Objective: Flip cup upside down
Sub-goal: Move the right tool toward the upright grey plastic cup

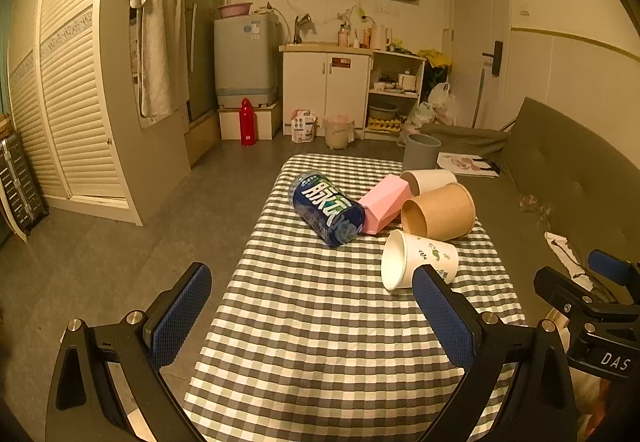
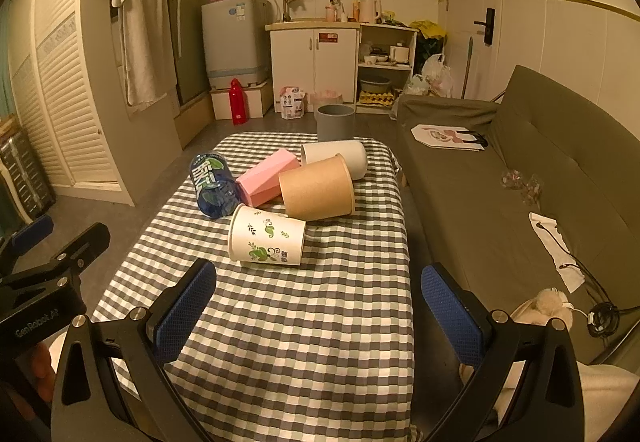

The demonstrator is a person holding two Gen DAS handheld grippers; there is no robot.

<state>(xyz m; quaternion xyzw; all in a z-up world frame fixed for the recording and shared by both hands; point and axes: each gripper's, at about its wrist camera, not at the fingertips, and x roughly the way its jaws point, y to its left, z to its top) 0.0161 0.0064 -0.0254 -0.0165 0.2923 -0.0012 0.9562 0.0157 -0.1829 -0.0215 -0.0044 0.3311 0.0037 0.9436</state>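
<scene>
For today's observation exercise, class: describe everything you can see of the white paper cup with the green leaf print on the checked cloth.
The white paper cup lies on its side on the checked tablecloth, nearest the grippers. It looks like thin paper, printed with green leaves and swirls and a small dark code square. Its open mouth, plain white inside, faces the left; it looks empty. The brown cup lies just behind it; whether they touch is unclear. Neither gripper touches it.

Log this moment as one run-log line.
phase: approach | left gripper: open, empty | right gripper: open, empty | white paper cup: on its side, untouched | checkered table
</scene>
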